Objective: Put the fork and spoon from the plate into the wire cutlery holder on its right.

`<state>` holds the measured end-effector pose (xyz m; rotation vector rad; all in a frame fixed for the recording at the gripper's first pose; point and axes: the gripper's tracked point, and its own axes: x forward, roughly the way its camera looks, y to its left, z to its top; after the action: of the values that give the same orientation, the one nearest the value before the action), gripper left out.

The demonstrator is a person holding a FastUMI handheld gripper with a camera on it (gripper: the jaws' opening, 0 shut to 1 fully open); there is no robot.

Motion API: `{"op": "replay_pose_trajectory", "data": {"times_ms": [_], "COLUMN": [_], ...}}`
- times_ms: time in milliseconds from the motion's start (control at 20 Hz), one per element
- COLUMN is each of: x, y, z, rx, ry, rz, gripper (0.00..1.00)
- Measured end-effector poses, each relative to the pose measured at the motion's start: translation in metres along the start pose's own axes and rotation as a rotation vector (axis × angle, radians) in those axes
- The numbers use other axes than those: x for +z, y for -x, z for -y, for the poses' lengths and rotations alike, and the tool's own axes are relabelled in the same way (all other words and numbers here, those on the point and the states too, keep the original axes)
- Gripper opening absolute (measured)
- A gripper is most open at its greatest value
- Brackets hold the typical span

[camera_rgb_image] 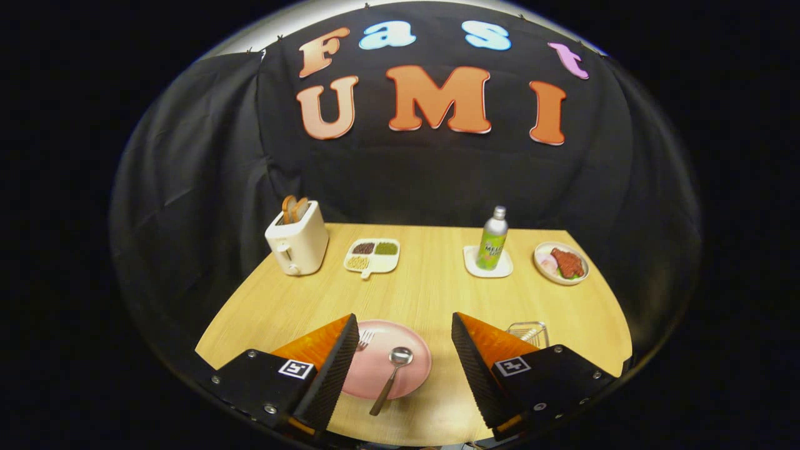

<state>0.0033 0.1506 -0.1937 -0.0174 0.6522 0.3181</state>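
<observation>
From the gripper view, the gripper (405,340) has its fingers wide apart and holds nothing. Between them sits the pink plate (409,378) with the spoon (392,374) on it, and the fork (365,338) peeks out by the left finger. The wire cutlery holder (530,332) hides partly behind the right finger. The thin spoon could slip or the plate could slide if the fingers push down crooked.

bright, sharp table (431,287), dim wall behind, strong fisheye bending at edges.
</observation>
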Motion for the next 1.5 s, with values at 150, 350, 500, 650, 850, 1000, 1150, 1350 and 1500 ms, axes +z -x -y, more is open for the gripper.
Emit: {"op": "replay_pose_trajectory", "data": {"times_ms": [150, 350, 500, 650, 850, 1000, 1150, 1350, 1500], "x": [-0.03, -0.067, -0.091, -0.118, -0.149, -0.163, -0.172, -0.182, -0.188], "y": [-0.016, -0.033, -0.042, -0.051, -0.061, -0.068, -0.078, -0.082, -0.082], "z": [-0.019, -0.028, -0.035, -0.035, -0.035, -0.031, -0.023, -0.023, -0.021], "rx": [0.057, 0.08, 0.107, 0.101, 0.087, 0.052, 0.012, -0.009, -0.031], "ry": [0.02, 0.049, 0.06, 0.074, 0.062, 0.048, 0.042, 0.001, -0.007], "rz": [-0.122, -0.267, -0.367, -0.465, -0.58, -0.651, -0.7, -0.779, -0.817], "gripper": [0.89, 0.88, 0.85, 0.82, 0.73, 0.61, 0.53, 0.39, 0.28]}}
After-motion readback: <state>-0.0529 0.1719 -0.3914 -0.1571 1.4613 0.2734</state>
